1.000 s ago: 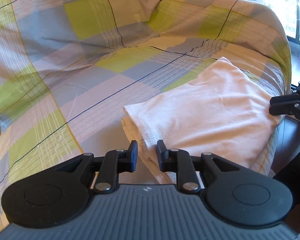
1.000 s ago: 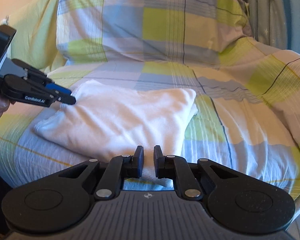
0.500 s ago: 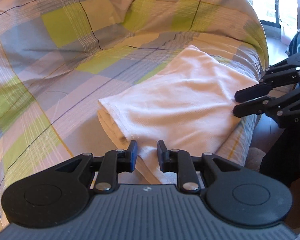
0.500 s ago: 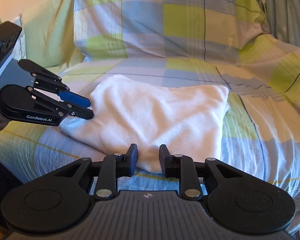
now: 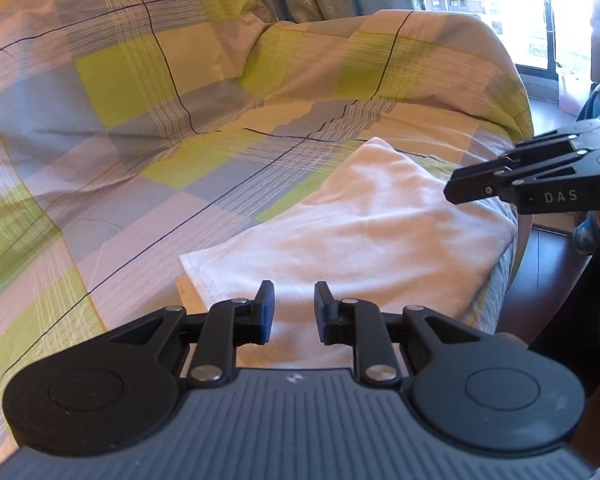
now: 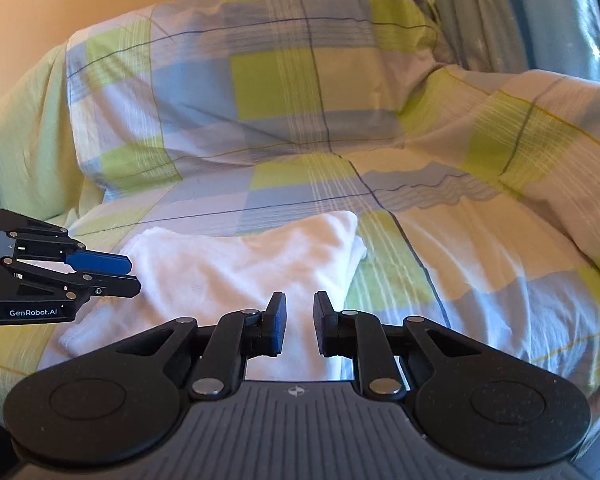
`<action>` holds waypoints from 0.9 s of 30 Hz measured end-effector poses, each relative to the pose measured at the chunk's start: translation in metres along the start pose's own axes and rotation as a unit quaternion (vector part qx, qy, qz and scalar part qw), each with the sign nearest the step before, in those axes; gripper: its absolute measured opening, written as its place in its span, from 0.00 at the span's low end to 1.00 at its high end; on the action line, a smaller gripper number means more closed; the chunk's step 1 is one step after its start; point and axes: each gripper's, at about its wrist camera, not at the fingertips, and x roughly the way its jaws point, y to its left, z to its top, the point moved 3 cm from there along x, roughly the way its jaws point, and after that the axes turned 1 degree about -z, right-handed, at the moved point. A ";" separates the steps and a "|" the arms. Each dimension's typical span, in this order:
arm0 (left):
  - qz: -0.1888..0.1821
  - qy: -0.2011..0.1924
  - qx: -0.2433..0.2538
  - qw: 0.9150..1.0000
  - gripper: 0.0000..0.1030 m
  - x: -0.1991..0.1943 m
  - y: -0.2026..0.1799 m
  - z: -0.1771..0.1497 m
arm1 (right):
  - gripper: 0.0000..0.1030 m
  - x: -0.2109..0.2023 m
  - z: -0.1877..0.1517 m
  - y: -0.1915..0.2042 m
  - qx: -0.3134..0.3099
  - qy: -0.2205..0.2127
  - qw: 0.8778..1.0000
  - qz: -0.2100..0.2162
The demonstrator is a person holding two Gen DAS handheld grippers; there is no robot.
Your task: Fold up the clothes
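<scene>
Cloth [image 5: 364, 240], white, soft, light and folded, lies near the sofa's [image 5: 140, 184] front edge; pinch its hemmed corner. Left tongs [image 5: 294, 312] and right tongs [image 6: 300, 326] gape empty, maybe just above it.

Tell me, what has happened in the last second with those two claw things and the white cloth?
Both grippers backed a little away from the folded white garment. The left gripper and the right gripper opened their fingers slightly wider; neither took hold of anything. The garment stayed folded in the same spot on the checked bedsheet, untouched.
</scene>
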 end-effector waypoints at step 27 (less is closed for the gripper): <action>0.065 0.010 -0.056 0.996 0.19 0.029 0.030 0.010 | 0.25 0.088 0.037 -0.061 0.068 0.053 0.996 -0.012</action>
